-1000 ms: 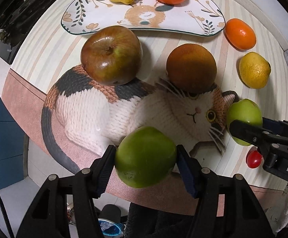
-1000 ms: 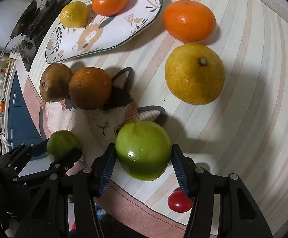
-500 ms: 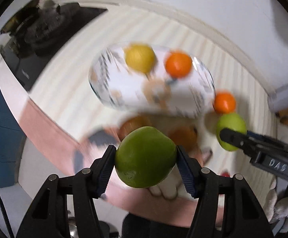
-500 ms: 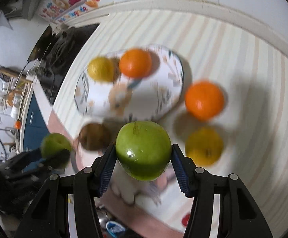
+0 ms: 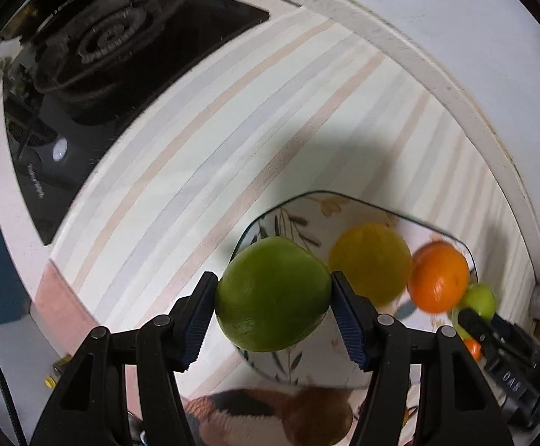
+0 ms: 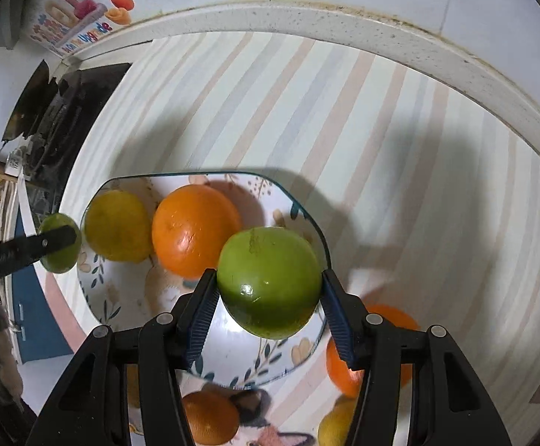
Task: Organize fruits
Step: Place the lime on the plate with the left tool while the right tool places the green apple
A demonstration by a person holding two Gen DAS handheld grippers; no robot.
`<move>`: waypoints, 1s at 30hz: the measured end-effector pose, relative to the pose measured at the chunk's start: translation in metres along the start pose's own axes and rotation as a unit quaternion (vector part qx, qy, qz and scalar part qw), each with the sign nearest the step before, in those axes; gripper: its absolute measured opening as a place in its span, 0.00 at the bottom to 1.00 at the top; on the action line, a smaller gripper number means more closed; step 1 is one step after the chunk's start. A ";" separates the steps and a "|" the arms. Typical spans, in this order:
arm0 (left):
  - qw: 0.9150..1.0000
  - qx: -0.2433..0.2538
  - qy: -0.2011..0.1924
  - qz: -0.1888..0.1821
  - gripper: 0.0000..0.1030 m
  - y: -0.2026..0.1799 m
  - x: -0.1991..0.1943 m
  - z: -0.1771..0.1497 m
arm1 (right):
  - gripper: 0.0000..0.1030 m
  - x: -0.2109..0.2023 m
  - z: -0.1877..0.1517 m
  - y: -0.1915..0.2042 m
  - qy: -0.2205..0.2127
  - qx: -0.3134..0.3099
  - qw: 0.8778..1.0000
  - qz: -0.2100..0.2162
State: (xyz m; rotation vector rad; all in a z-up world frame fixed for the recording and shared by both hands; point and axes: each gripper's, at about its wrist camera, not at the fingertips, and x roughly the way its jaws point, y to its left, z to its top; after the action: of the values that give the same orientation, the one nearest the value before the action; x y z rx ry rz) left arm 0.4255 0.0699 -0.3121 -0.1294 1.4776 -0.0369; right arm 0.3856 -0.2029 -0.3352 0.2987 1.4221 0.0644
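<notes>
Both green fruits have been lifted from the cat mat and carried over the floral plate (image 6: 307, 219). The left gripper (image 5: 273, 319) is clamped on a lime-green fruit (image 5: 272, 293); the right gripper (image 6: 270, 297) is clamped on a green apple (image 6: 270, 278). Release onto the plate is judged next.

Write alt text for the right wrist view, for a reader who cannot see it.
The right gripper holds a green apple above the right part of a floral plate that carries a lemon and an orange. At the left edge, the left gripper holds a second green fruit beside the plate, on a striped countertop.
</notes>
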 end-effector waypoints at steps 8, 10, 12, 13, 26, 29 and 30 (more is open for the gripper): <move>1.000 0.001 0.021 0.001 0.57 -0.008 0.022 0.014 | 0.57 0.008 0.006 0.010 0.001 -0.006 1.000 -0.005; 1.000 0.012 0.016 0.015 0.57 -0.010 0.024 0.013 | 0.57 0.007 0.006 0.010 0.001 -0.007 1.000 -0.008; 1.000 0.015 0.018 0.020 0.57 -0.012 0.025 0.013 | 0.57 0.008 0.007 0.011 0.002 -0.006 1.000 -0.008; 0.999 0.016 0.020 0.022 0.57 -0.012 0.026 0.013 | 0.58 0.009 0.007 0.012 0.004 -0.007 1.000 -0.007; 0.999 0.011 -0.002 0.037 0.87 -0.006 0.009 0.016 | 0.87 -0.007 0.001 0.017 -0.001 -0.002 1.000 -0.008; 0.999 0.015 -0.024 0.045 0.87 -0.004 -0.007 0.008 | 0.91 -0.020 -0.005 0.023 -0.011 -0.010 1.000 -0.019; 0.998 0.016 -0.030 0.048 0.87 -0.003 -0.013 0.004 | 0.91 -0.025 -0.009 0.025 -0.014 -0.014 1.000 -0.023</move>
State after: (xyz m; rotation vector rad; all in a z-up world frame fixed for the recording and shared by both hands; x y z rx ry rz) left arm 0.4284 0.0687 -0.2986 -0.0321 1.4214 0.0207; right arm 0.3768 -0.1832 -0.3063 0.2433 1.3981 0.0415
